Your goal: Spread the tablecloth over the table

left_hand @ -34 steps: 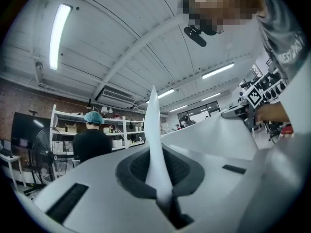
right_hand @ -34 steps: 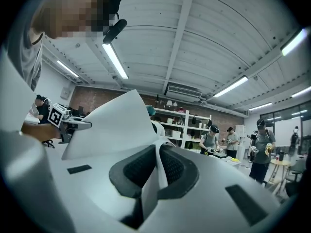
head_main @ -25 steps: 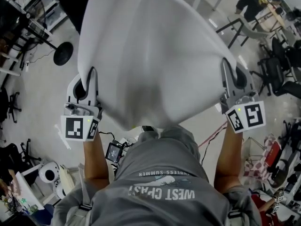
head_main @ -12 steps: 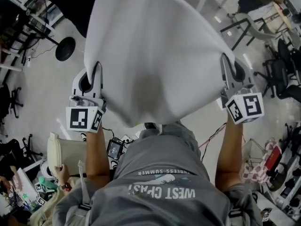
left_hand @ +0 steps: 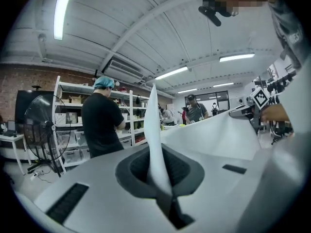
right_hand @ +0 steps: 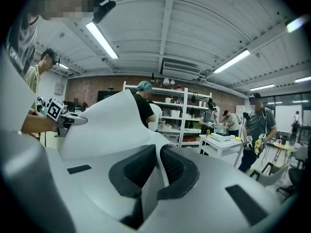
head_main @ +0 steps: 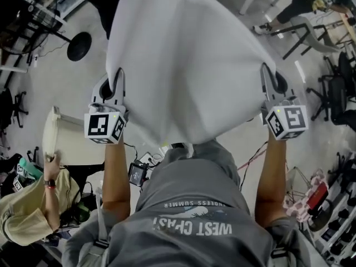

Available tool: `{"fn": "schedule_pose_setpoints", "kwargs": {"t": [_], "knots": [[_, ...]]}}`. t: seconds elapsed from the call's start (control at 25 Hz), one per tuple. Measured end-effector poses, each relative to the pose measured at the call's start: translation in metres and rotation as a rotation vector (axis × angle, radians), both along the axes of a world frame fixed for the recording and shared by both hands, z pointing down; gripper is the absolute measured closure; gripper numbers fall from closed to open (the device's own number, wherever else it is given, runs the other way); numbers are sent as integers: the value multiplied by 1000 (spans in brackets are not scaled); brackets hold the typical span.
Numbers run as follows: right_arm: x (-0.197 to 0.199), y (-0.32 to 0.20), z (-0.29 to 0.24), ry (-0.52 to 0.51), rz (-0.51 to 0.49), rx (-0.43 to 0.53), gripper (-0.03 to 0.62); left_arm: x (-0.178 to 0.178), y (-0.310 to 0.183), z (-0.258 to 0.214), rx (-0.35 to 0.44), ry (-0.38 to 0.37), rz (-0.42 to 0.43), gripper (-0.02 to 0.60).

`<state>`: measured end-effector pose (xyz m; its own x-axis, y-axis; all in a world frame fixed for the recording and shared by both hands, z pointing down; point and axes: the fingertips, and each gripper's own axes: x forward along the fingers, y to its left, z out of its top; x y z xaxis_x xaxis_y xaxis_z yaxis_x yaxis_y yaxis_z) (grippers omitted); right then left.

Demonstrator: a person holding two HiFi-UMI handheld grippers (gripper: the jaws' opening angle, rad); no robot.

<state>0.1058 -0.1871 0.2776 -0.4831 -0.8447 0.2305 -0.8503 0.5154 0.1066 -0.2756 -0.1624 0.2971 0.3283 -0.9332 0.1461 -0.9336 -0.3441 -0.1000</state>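
So, the white tablecloth (head_main: 189,65) is up in the air right now, not lying on anything I can see. The left tongs (head_main: 117,78) are pinched shut on one near corner and the right tongs (head_main: 267,74) are pinched shut on the other. Each gripper view shows a fold of fabric squeezed right in the bite. The near edge hangs between the two tongs and sags in the middle toward the person (head_main: 194,216). The rest of the sheet billows forward, away from the tongs, and its far end runs off the top of the head view. That means the long run of the cloth points straight ahead, and the two tongs sit about level with each other, neither one nearer. The counter itself is hidden, presumably under or beyond the sheet. My guess is the next move needs both corners lowered evenly so the cloth comes down square.
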Motion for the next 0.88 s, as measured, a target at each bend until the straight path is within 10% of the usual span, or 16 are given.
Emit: {"fn": "schedule_pose_setpoints", "kwargs": {"t": [0.88], "knots": [[28,-103,218,109,9,-296,580,-2,-104,236,-425,-64,-12,580]]}}
